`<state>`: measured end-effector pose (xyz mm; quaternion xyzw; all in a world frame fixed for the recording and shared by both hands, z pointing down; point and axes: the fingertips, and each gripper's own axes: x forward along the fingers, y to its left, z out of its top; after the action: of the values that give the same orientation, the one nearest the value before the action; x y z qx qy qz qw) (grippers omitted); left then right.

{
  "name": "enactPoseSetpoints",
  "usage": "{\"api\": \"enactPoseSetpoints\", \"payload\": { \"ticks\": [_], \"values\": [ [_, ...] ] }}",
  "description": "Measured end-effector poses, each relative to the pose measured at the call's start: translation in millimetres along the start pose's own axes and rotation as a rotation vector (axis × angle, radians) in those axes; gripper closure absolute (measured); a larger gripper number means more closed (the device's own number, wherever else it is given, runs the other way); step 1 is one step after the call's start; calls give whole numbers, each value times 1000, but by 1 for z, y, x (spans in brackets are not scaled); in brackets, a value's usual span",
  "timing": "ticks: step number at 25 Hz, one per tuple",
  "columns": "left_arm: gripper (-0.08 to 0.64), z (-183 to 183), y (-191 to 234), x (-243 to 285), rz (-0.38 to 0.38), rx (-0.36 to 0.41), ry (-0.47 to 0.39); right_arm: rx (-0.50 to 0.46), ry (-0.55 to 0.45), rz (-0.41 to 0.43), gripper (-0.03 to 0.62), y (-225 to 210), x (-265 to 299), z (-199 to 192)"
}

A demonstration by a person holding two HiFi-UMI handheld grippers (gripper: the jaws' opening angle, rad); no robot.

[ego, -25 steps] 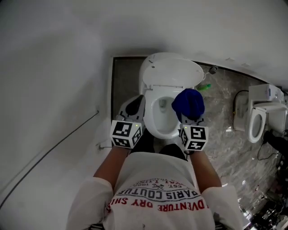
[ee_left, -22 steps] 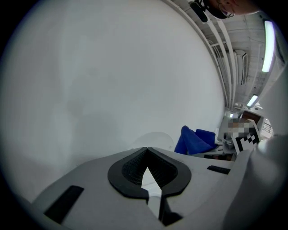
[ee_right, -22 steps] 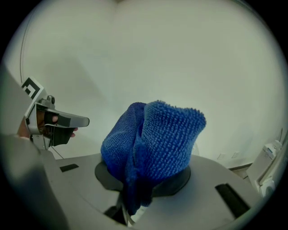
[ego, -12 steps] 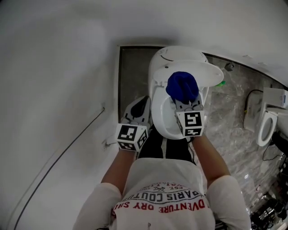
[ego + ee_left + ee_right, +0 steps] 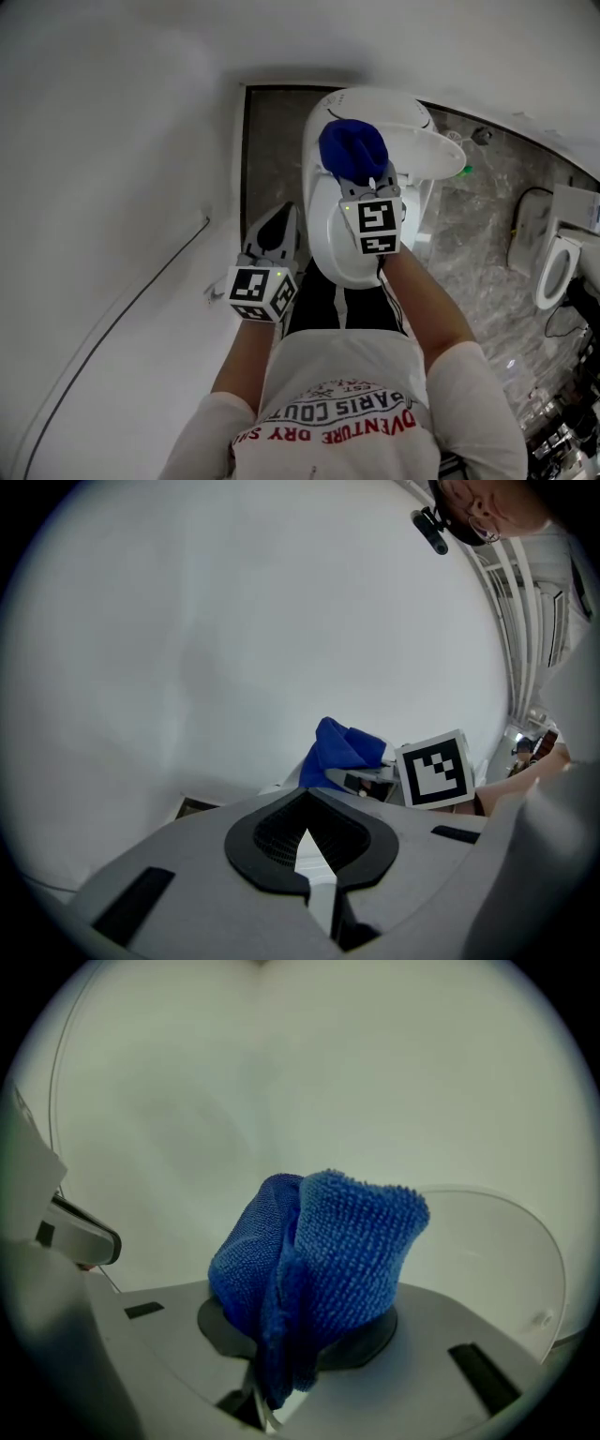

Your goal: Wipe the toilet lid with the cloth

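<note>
The cloth (image 5: 323, 1251) is nubby, matt blue microfibre. The toilet lid (image 5: 281, 1072) looks like smooth, faintly glossy white plastic. At three o'clock, the floor (image 5: 487, 253) is polished marbled stone.

White wall (image 5: 112, 141) left; grey marbled floor (image 5: 478, 234); second toilet (image 5: 553, 267) far right.

Toilet by the wall, cloth at its lid.
The cloth (image 5: 352, 148), in the right hand-held gripper (image 5: 362, 176), sits before the toilet lid (image 5: 427, 150), behind the bowl (image 5: 328, 239). The left hand-held gripper (image 5: 274, 230) lies left of the bowl, beside the wall (image 5: 112, 141).
</note>
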<state>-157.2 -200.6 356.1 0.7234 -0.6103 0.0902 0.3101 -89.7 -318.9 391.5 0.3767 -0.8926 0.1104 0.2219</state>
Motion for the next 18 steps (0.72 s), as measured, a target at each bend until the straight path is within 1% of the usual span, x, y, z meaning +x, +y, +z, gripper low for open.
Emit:
{"api": "enactPoseSetpoints", "payload": {
  "ticks": [6,12,18],
  "values": [
    [554,2,-13,8,0,7,20,7,11,-11,498,-20,0,-2],
    [554,7,-37,21,-32,35,27,48,29,-87,499,-65,-11,-11],
    [554,5,-63,34,-60,46,50,98,32,-132,499,-103,-32,-17]
  ]
}}
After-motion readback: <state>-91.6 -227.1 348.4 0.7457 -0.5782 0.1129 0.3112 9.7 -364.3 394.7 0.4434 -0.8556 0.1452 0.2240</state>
